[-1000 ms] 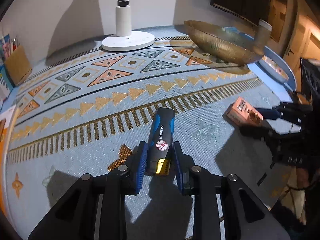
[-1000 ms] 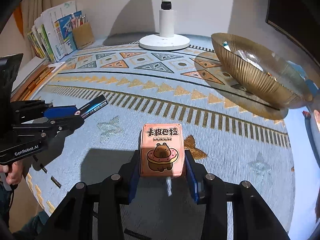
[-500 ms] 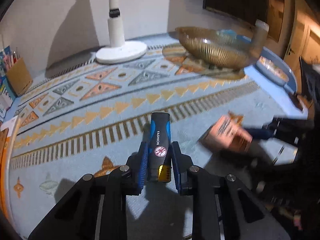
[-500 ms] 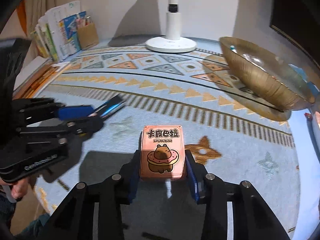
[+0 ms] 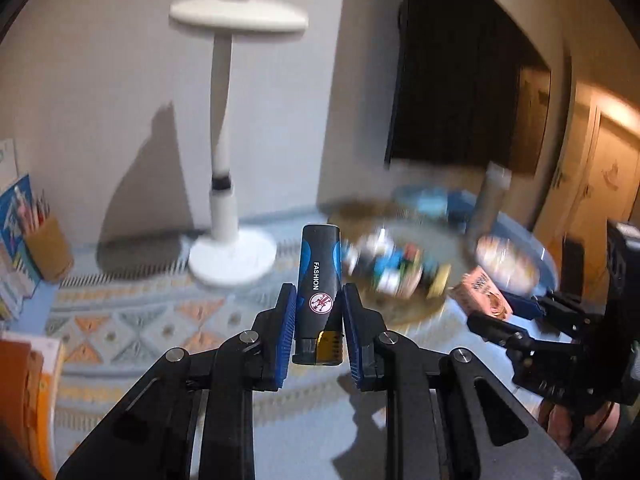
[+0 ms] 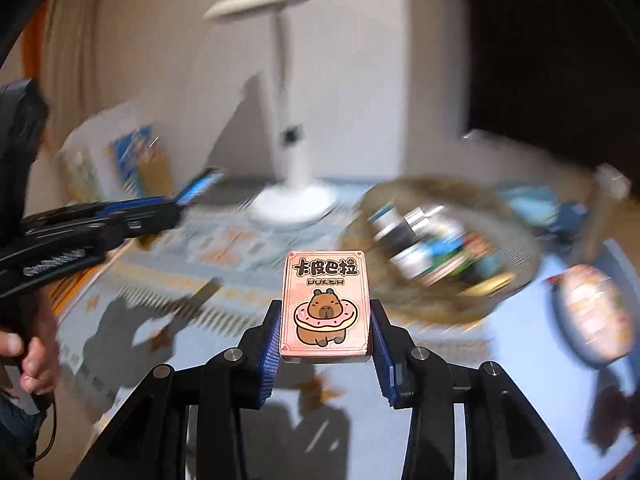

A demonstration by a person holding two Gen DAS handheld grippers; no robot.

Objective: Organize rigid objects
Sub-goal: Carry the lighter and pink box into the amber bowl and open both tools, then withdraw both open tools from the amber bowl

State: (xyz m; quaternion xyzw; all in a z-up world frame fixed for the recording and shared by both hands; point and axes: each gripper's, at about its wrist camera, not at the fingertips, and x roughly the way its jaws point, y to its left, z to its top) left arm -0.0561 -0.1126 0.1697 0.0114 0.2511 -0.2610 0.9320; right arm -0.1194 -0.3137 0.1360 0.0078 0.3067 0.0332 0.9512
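Left gripper [image 5: 318,318]: jaws clamped on black-and-blue lighter [image 5: 318,272], held above the table [image 5: 320,420].
Right gripper [image 6: 324,334]: jaws clamped on pink card box [image 6: 325,306], near gold bowl [image 6: 516,240].

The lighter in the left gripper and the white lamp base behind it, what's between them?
Only bare patterned tablecloth between lighter and lamp base, in the left wrist view; the lighter is held above it.

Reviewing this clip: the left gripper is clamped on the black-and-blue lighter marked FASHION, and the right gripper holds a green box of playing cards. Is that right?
Not quite. The box of playing cards in the right gripper is pink, with a capybara in a doughnut, as the right wrist view shows. The left gripper does clamp the black-and-blue lighter.
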